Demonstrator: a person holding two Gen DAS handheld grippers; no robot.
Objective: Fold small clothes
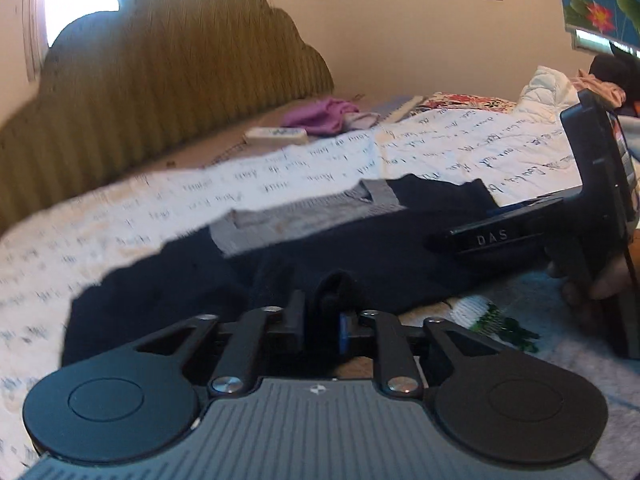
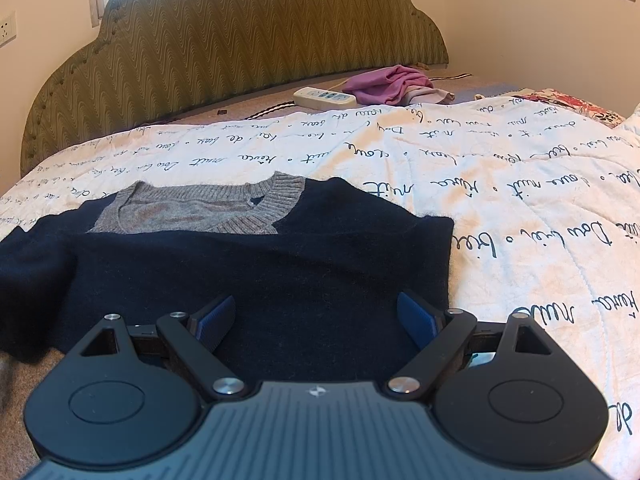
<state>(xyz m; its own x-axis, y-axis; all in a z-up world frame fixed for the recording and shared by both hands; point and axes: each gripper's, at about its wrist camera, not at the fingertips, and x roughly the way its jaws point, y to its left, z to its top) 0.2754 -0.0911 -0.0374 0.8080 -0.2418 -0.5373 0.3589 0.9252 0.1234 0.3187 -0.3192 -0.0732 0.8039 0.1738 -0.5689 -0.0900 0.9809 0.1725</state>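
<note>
Navy sweater [image 2: 248,264], grey collar, seemingly flat.

White script-print quilt [image 2: 460,184] over bed — green zigzag headboard [image 2: 240,36] behind; power strip [image 2: 324,98] beside purple cloth [image 2: 388,84].

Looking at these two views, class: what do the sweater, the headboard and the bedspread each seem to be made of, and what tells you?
Sweater: soft matt navy knit, probably wool; fuzzy edges and a ribbed grey collar.
Headboard: padded fabric upholstery with slight sheen; woven zigzag pattern, studs along the edge.
Bedspread: quilted white cloth, likely cotton; stitched seams, printed script.
</note>
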